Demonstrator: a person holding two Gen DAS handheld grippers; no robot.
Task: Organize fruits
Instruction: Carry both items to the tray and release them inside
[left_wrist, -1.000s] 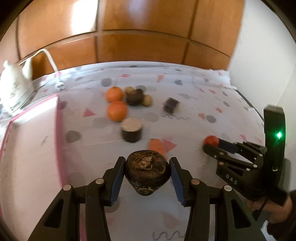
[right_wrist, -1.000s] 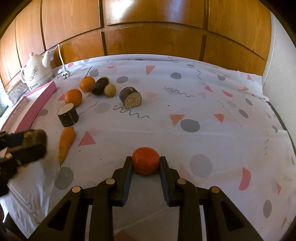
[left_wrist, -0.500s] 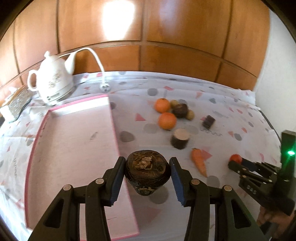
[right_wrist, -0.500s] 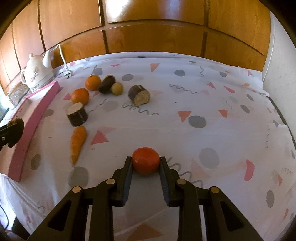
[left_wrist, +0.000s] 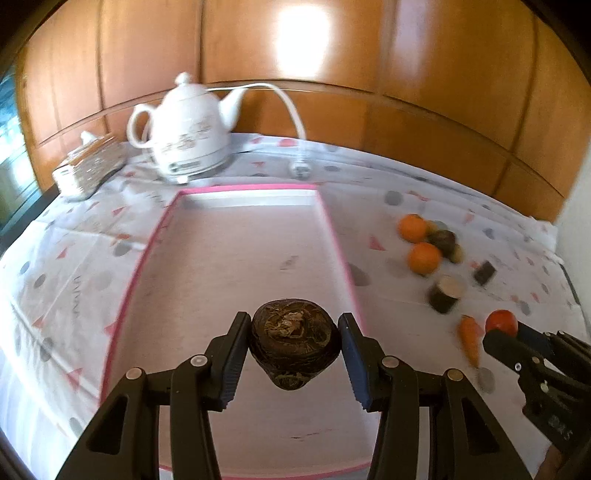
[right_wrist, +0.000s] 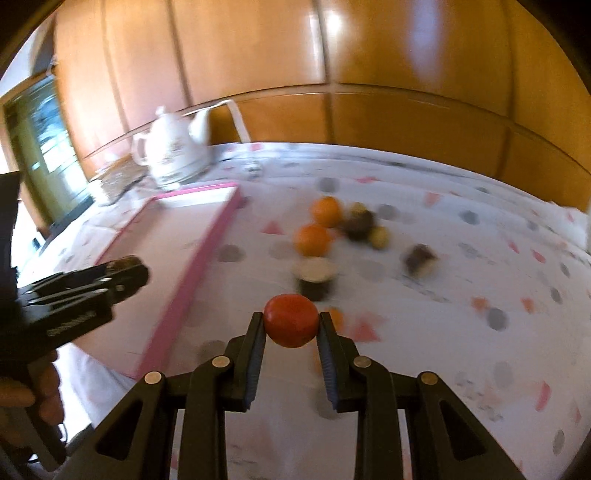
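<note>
A dark brown fruit (left_wrist: 294, 341) sits clamped in the left gripper (left_wrist: 294, 350), held above the pink tray (left_wrist: 334, 236). A red fruit (right_wrist: 291, 319) is pinched in the right gripper (right_wrist: 291, 332), over the cloth (right_wrist: 461, 295) beside the tray, near two oranges (right_wrist: 312, 239).

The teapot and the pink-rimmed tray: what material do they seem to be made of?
The teapot looks like glazed white ceramic: glossy, with a printed pattern. The tray looks like matte card or plastic, with a thin pink rim; the pictures leave it open.
</note>
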